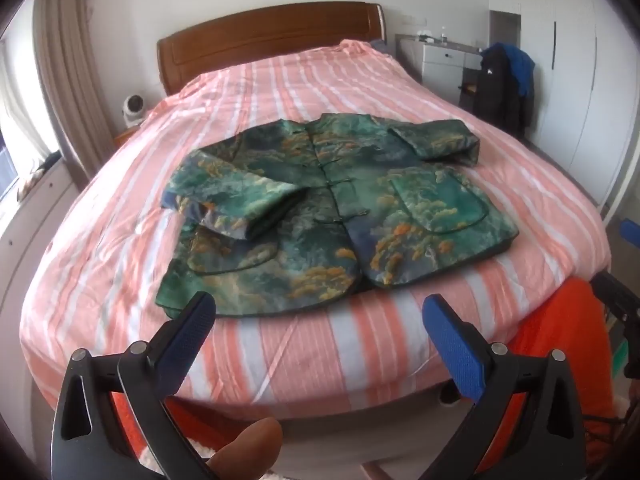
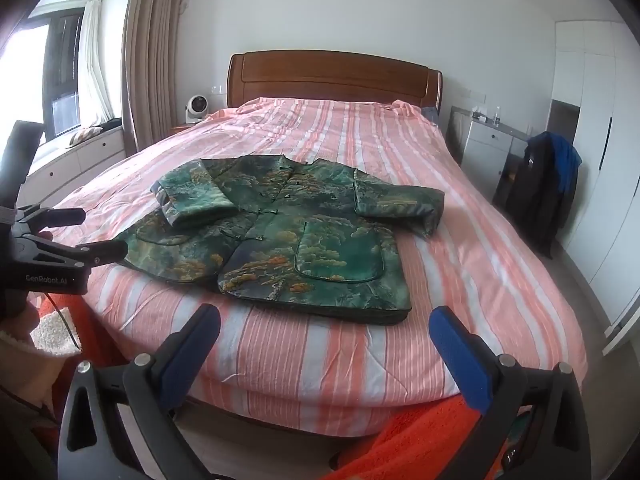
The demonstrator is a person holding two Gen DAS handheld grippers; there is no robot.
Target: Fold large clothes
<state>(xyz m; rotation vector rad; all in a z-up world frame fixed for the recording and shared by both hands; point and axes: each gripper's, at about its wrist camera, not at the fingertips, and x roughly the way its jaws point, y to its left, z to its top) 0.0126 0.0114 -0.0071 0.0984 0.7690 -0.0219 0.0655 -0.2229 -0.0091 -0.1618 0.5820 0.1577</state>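
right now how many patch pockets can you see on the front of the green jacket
2: one patch pocket on the jacket's right-hand front panel, fully in view; the other pocket on the left-hand panel, partly covered by the folded-in sleeve. Any more would be hidden.

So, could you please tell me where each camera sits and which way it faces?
Left wrist: on the open left hand-held gripper at the bed's foot, facing the green patterned jacket; a fingertip shows.
Right wrist: on the open right hand-held gripper, facing the jacket; the left one shows.
Shared: jacket, pink striped bedspread, wooden headboard.
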